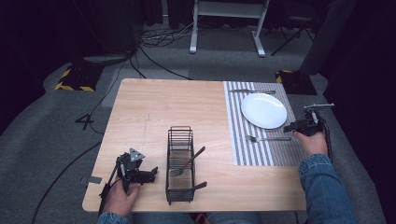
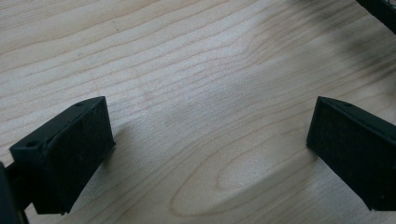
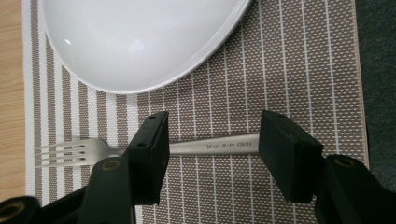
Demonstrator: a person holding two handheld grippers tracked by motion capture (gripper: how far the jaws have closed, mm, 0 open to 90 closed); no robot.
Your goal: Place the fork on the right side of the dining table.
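Steel fork (image 3: pixel 93 150) between spread right tool (image 3: pixel 212 142), near placemat edge (image 3: pixel 359 93)

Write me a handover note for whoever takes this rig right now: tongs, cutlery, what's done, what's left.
Right tongs: open, jaws standing either side of the fork handle, not clamped.
Left tongs: open over bare table beside the wire caddy, holding nothing.
Things: fork lies on the striped placemat on the near side of the white plate; a knife lies beyond the plate; a spoon and one more utensil sit in the caddy.
Done: plate, fork and knife are on the mat.
Left: probably the caddy's remaining pieces.
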